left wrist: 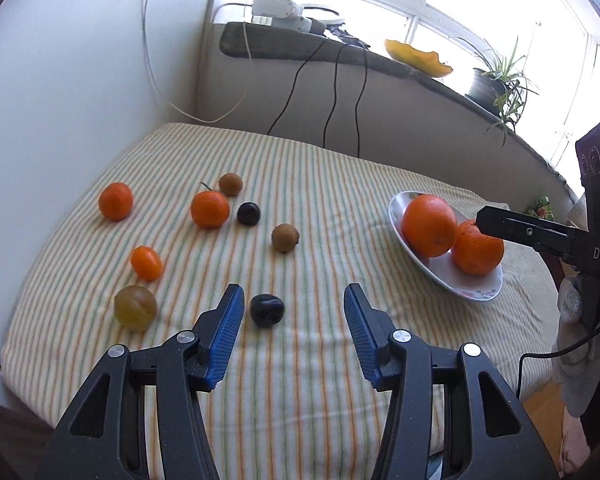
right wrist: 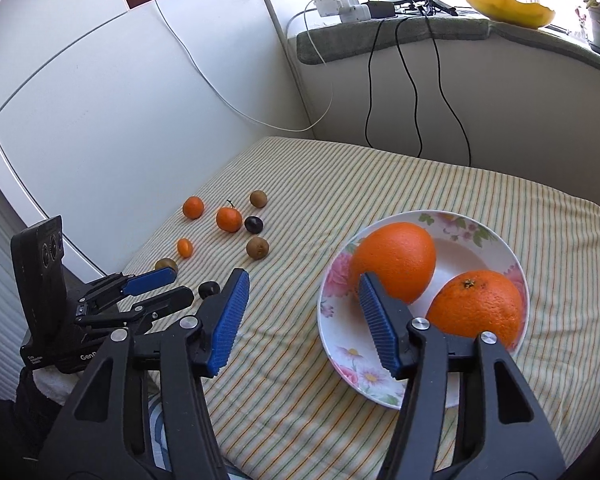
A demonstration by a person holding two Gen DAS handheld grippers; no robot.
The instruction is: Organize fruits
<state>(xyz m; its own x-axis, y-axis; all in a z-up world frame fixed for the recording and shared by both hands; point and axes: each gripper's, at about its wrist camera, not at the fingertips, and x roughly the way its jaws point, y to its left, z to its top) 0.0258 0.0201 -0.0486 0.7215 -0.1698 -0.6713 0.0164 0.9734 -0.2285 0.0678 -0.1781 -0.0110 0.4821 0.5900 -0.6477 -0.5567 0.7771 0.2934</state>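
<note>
Left wrist view: we hover our left gripper point(left wrist: 294, 312), jaws apart and empty, by a dark plum point(left wrist: 266, 310). Two oranges point(right wrist: 394, 266) sit in the floral bowl point(right wrist: 496, 248); right gripper point(right wrist: 304, 300) empty. Next, straddle and pinch the plum.

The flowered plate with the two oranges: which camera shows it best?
The right wrist view: the plate lies close, seen from above, with its floral rim and both oranges in plain sight. The left wrist view shows the same plate farther off at a slant, partly behind the right hand-held gripper.
</note>
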